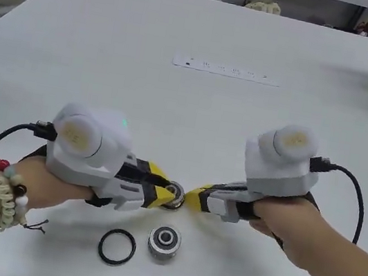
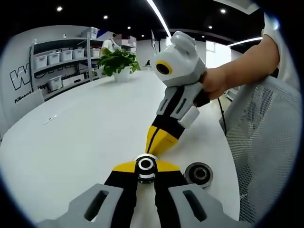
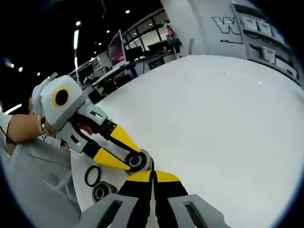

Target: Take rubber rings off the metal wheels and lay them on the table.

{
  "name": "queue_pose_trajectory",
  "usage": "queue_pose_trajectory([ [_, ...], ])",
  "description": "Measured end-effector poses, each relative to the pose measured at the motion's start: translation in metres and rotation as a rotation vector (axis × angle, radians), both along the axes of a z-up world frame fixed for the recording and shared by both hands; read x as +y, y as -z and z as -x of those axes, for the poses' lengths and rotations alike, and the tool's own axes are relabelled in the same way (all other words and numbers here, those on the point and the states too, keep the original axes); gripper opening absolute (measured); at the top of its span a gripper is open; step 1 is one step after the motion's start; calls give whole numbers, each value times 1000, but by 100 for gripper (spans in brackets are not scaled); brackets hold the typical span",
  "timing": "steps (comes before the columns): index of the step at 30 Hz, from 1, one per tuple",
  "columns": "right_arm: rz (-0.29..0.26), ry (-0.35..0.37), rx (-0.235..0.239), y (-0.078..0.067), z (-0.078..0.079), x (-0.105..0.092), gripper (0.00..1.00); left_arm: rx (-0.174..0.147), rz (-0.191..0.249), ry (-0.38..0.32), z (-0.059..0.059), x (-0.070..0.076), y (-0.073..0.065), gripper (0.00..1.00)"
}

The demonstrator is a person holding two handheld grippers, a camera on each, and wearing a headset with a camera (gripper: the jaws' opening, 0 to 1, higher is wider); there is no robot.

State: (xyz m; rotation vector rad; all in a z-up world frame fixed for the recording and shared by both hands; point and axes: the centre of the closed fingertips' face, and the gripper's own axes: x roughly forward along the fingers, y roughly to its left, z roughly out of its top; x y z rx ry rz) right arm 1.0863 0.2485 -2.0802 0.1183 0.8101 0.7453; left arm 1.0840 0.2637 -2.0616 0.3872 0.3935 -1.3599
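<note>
Head view: nearest, a loose rubber ring (image 1: 116, 246) and a metal wheel (image 1: 165, 241) are laid on the counter (image 1: 177, 95). Behind them, a second wheel (image 1: 175, 194) is clamped in the left tongs (image 1: 163, 195). The right tongs (image 1: 193, 197) are pressed closed at its edge.

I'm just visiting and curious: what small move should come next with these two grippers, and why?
Probably the right gripper should catch the dark outer band of the held wheel and peel it off. The left gripper clamps that wheel, the right's shut tips sit at its rim, and one rubber ring already lies beside a bare wheel.
</note>
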Motion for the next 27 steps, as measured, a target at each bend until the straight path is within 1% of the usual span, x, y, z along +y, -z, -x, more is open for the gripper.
queue_pose_trajectory([
  [1,-12,15,-11,-3,-2,0,0,-1,-1,1,0,0,0,7],
  [3,-80,55,21,-10,-3,1,0,-1,-2,1,0,0,0,7],
  [4,-107,61,46,-13,-2,2,0,1,-3,-1,0,0,0,7],
  [5,-122,61,58,-15,1,5,0,2,-3,-2,0,0,0,7],
  [6,-78,47,27,-13,1,5,0,6,-3,-2,1,0,0,7],
  [7,-58,28,6,-13,1,5,0,3,-5,-2,1,0,0,7],
  [9,-50,23,4,-14,2,7,0,2,-5,-2,1,1,0,7],
  [13,-71,23,9,-18,6,10,0,-5,-5,0,1,1,-1,7],
  [17,-67,6,-2,-18,6,13,0,-10,-7,0,1,1,-1,7],
  [22,-71,-4,-4,-19,7,15,0,-6,0,-2,1,1,-1,7],
  [25,-62,-18,-16,-19,7,16,0,-3,5,-1,1,1,-1,7],
  [27,-72,-26,-18,-20,6,18,0,-1,10,-1,0,1,-1,7],
])
